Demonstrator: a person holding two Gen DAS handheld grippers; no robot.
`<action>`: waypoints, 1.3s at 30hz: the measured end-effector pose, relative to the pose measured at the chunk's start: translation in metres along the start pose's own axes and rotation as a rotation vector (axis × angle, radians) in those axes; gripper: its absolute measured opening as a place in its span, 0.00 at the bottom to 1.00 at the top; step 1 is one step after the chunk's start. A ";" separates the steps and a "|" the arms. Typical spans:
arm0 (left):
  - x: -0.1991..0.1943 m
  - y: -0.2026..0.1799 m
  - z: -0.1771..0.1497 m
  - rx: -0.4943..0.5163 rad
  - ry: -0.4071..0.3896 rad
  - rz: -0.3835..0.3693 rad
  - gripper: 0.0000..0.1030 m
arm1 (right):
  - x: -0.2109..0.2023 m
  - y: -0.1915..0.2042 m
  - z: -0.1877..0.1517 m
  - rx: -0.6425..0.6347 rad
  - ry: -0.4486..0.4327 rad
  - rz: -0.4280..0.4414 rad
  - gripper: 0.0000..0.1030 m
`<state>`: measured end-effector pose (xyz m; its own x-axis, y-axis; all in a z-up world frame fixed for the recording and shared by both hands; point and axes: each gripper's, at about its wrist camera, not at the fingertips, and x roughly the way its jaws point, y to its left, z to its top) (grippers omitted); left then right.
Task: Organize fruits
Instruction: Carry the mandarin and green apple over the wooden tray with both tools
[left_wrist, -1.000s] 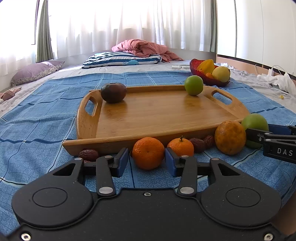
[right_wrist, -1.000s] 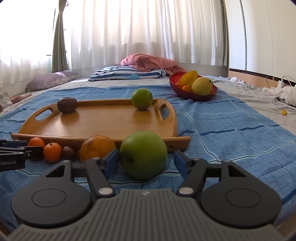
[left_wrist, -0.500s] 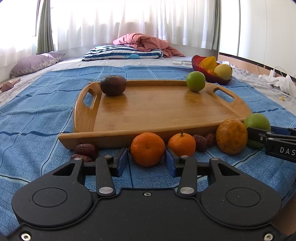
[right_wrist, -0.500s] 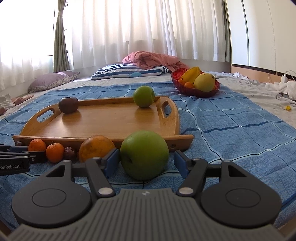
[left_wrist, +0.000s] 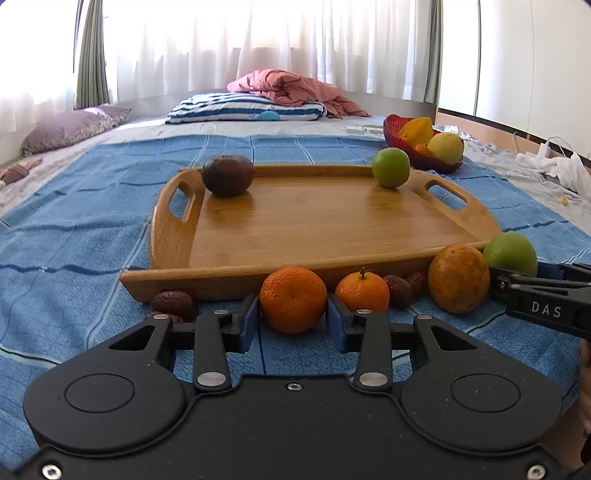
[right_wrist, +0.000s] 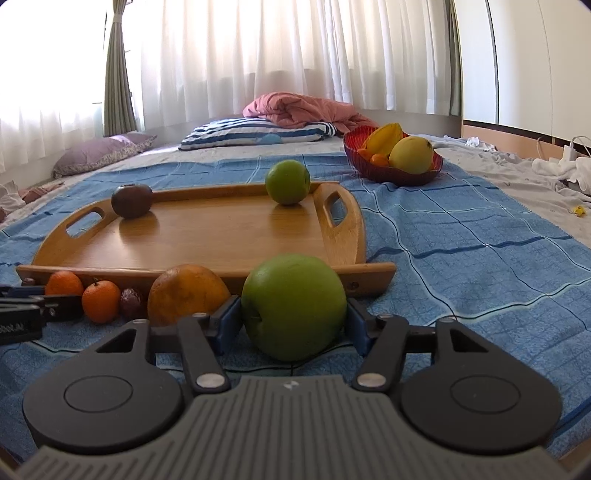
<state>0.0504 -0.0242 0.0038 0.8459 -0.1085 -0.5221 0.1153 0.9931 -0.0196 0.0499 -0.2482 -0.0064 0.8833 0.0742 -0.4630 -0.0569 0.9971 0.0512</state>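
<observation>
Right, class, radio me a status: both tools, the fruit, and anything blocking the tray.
Left tool closing on mandarin. Right tool closing on green apple. Both fruits on blanket. Wooden tray just ahead, nothing between.

Light: bright daylight came through sheer white curtains (right_wrist: 295, 55), which were overexposed.
Glare: sheen lay on the wooden tray (left_wrist: 332, 221).
Edges: fisheye-curved.
Focus: sharp.

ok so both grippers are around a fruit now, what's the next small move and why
Probably lift both fruits off the blanket and carry them over the tray rim. The left gripper has just been closing and its pads sit against the orange; the right gripper has just been closing on the green apple. Both fruits lie just outside the tray, which has plenty of bare wood.
</observation>
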 end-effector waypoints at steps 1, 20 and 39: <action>-0.001 -0.001 0.001 0.007 -0.007 0.004 0.36 | 0.000 0.001 0.000 -0.005 -0.002 -0.005 0.60; -0.012 0.023 0.042 -0.028 -0.075 0.041 0.36 | -0.026 -0.004 0.030 0.027 -0.103 0.013 0.59; 0.061 0.064 0.099 -0.119 0.034 0.035 0.36 | 0.070 -0.020 0.102 0.137 0.019 0.079 0.59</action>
<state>0.1616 0.0288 0.0552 0.8300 -0.0746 -0.5528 0.0222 0.9947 -0.1007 0.1604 -0.2646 0.0499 0.8697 0.1543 -0.4688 -0.0608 0.9762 0.2084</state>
